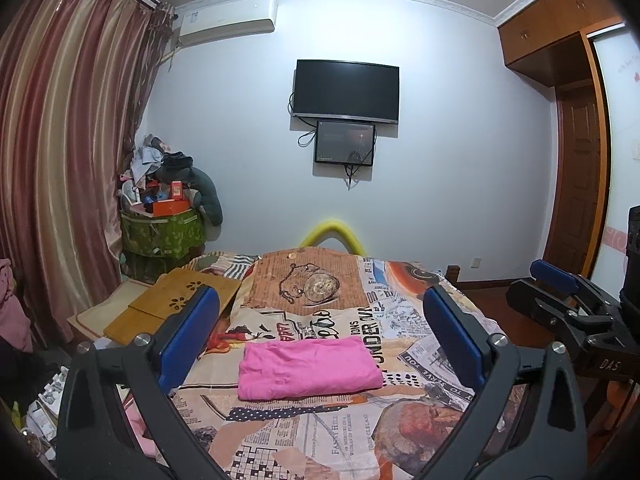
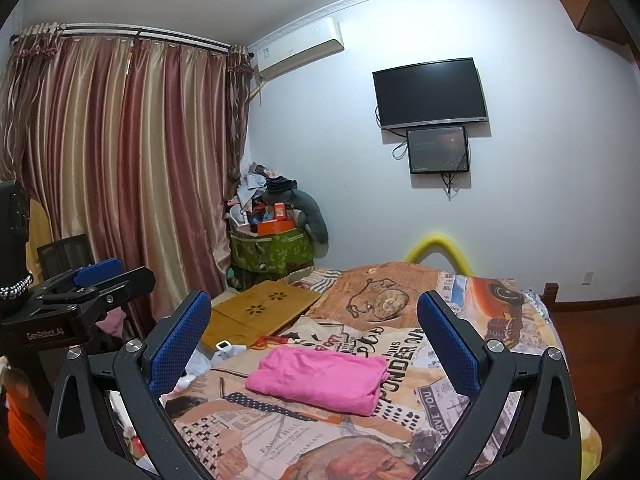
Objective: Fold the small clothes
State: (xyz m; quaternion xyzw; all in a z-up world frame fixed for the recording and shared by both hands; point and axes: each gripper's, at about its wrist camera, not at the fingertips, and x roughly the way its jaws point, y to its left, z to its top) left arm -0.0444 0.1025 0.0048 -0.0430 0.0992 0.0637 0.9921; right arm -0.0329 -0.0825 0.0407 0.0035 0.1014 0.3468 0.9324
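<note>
Both views are evenly lit by soft indoor light with a cool bluish cast on the pale back wall (image 1: 460, 168). Shadows are faint; no glare on the black wall-mounted television screen (image 2: 430, 94). Focus is sharp centrally. Fisheye distortion bends the edges, and dark vignetting fills the corners.

Striped curtains (image 2: 120, 152), wall-mounted television (image 1: 346, 91)

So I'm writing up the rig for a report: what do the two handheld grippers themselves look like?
Both match: the left gripper and right gripper have black angular frames with triangular cutouts, silver round bolts, and two long fingers faced with blue textured pads. Seen from the other camera, one body reads "GenRobot.AI", the other "DAS". A black-and-white braided cable hangs beside the left one.
</note>
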